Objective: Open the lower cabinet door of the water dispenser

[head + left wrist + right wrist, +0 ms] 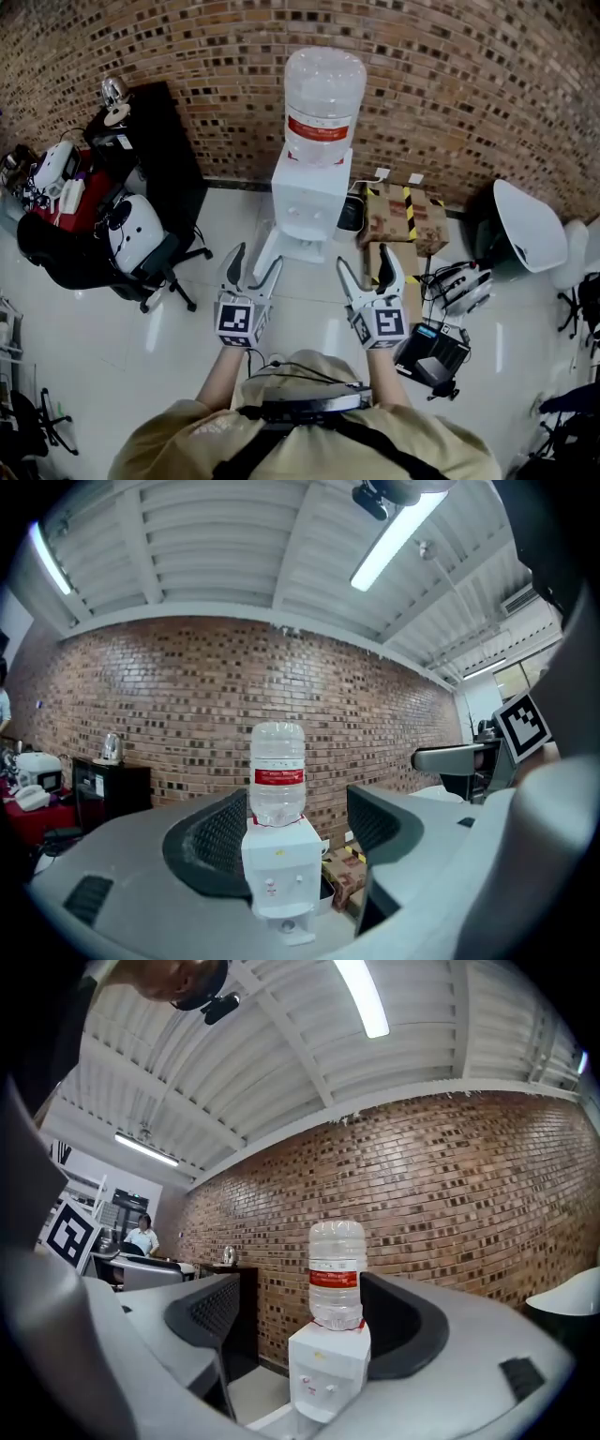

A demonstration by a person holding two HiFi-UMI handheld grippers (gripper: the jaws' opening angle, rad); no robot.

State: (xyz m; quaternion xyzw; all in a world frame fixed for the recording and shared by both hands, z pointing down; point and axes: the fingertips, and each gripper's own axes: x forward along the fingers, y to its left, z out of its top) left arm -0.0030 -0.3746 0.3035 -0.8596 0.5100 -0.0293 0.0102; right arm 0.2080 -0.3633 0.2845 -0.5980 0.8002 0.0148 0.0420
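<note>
The white water dispenser [308, 199] stands against the brick wall with a clear bottle [323, 98] on top. From its foot a white panel [265, 253], which looks like the lower door swung out, reaches toward me on the left side. My left gripper [255, 259] hovers open and empty just in front of that panel. My right gripper [367, 259] is open and empty beside the dispenser's right front. In the left gripper view the dispenser [279, 869] shows between the spread jaws of the gripper [295, 846]. The right gripper view frames the dispenser [328, 1368] the same way, with the gripper [309, 1335] open.
A black cabinet [161, 150] and an office chair [141, 246] stand to the left. Cardboard boxes with yellow-black tape [405, 216] sit right of the dispenser. A white chair [530, 227] and black gear on the floor [433, 352] are at the right.
</note>
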